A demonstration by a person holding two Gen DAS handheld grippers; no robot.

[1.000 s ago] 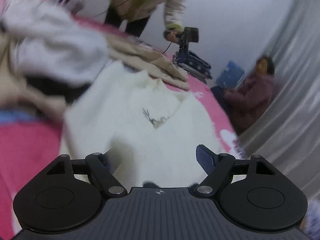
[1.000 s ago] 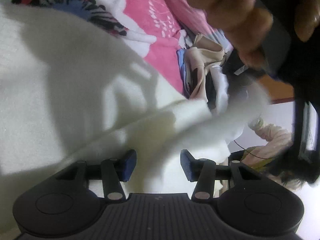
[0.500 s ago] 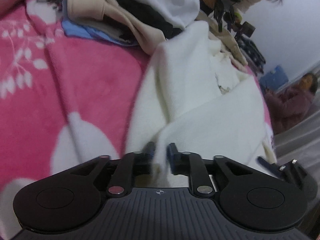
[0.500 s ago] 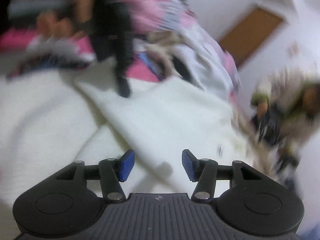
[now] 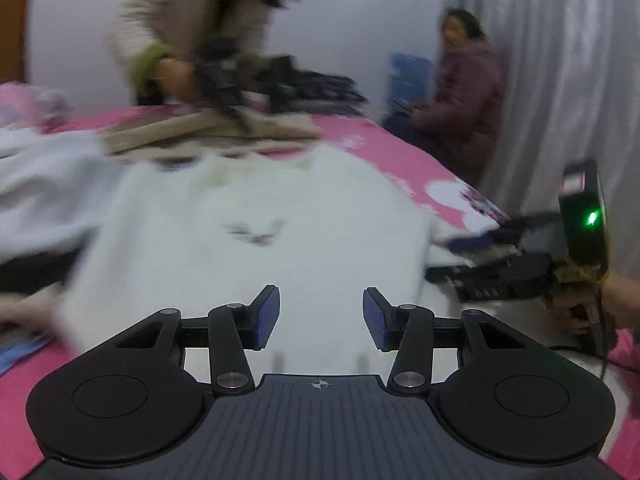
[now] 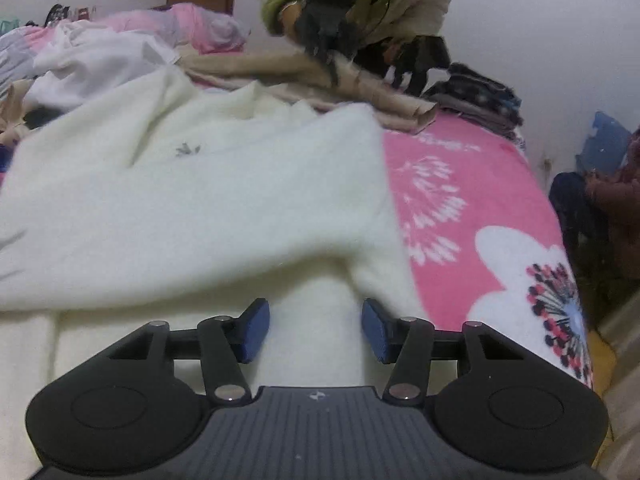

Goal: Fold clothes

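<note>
the left gripper (image 5: 321, 322) has its jaws opening, about half apart, with nothing pinched; only the white sweater (image 5: 256, 216) lies beneath them. the right gripper (image 6: 315, 330) also stands about half open and empty, over a folded-in sleeve (image 6: 200, 252) near the bed's right edge. the one sweater lies spread across the middle of the pink bed (image 6: 460, 184). i judge the sleeve fold is in hand; next calls for gripping the hem or the other side and carrying it over. counted: one white sweater, two grippers, one unsorted clothes heap (image 6: 80, 52) at the bed's far left, two other people.
</note>
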